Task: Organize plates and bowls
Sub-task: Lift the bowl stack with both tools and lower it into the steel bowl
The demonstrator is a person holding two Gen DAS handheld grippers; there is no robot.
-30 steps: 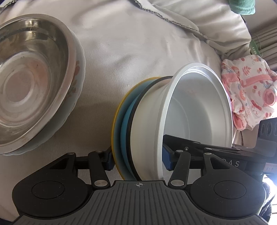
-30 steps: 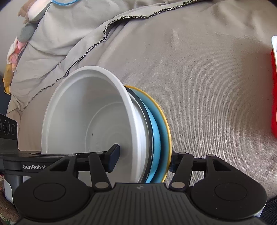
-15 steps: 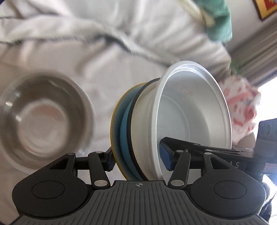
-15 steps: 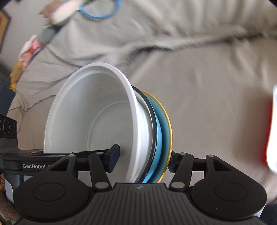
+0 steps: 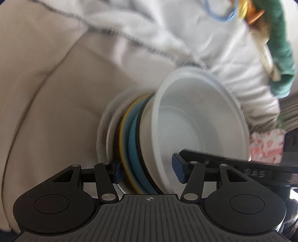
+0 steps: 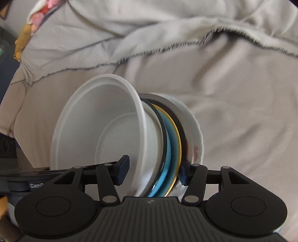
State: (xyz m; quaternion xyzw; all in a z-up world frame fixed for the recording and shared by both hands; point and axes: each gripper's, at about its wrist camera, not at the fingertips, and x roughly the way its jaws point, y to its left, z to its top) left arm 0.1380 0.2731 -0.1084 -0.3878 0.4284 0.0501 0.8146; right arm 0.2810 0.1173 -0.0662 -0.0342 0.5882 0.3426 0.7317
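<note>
A nested stack stands on edge between both grippers: a white bowl (image 5: 201, 119) on top, then a black-rimmed dish, a blue plate (image 5: 134, 147) and a yellow-rimmed plate. My left gripper (image 5: 148, 170) is shut on this stack. My right gripper (image 6: 152, 172) is shut on the same stack (image 6: 104, 134) from the opposite side. The stack now sits inside the steel bowl (image 6: 173, 106) and the floral white bowl (image 6: 195, 134) under it, whose rims show beside the yellow plate. The floral bowl's rim also shows in the left wrist view (image 5: 104, 134).
Everything rests on a bed with a beige sheet (image 6: 232, 111) and a rumpled pale blanket (image 5: 149, 28). A green garment (image 5: 279, 46) and a pink patterned cloth (image 5: 266, 147) lie at the right. A blue ring (image 5: 219, 11) lies at the top.
Both grippers carried the held stack left and down into the steel bowl. The steel bowl, earlier apart at the left, now surrounds the stack's underside.
</note>
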